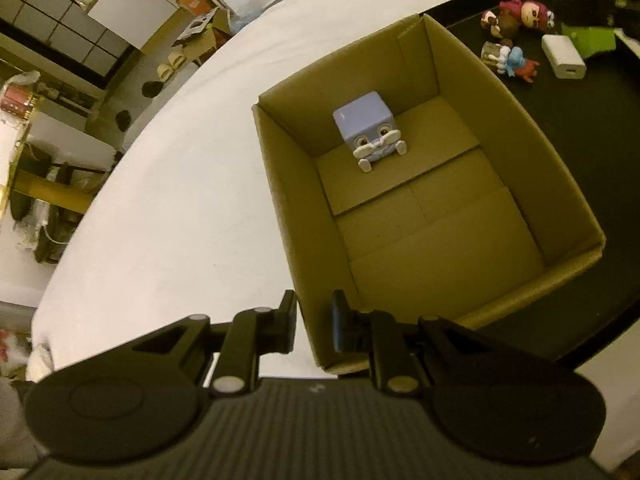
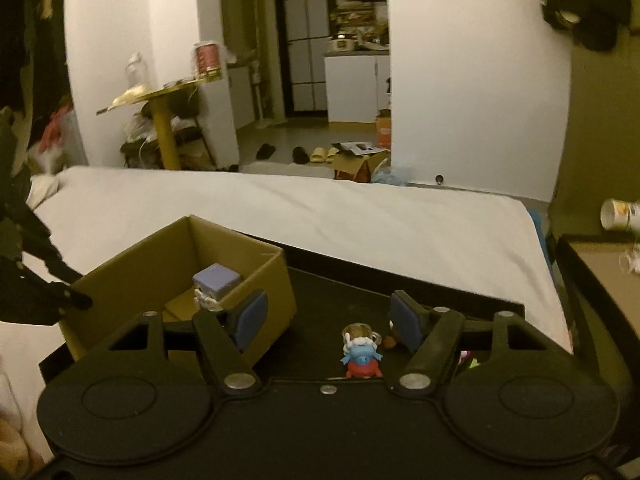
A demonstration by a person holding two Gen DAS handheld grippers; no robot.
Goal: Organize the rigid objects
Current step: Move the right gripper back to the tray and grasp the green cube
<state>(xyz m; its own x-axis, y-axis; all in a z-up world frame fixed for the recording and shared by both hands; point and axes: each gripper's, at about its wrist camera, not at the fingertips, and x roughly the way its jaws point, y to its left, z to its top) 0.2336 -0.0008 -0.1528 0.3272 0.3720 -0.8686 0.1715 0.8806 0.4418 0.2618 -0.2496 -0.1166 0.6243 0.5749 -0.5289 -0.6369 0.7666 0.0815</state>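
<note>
1. Right gripper is spread wide and empty; blue figurine stands between its fingers on the black table.
2. Judged step: grasp it. Centre the pads, squeeze its body squarely.
3. Left gripper straddles the cardboard box wall, narrow gap, gripping nothing.
4. Cube toy already sits inside.

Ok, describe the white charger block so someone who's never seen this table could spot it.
Find the open cardboard box on the black table. Past its far corner lies a cluster of toys; the white charger block lies beside a green box. It is the only plain white rectangular thing among colourful figurines.
</note>
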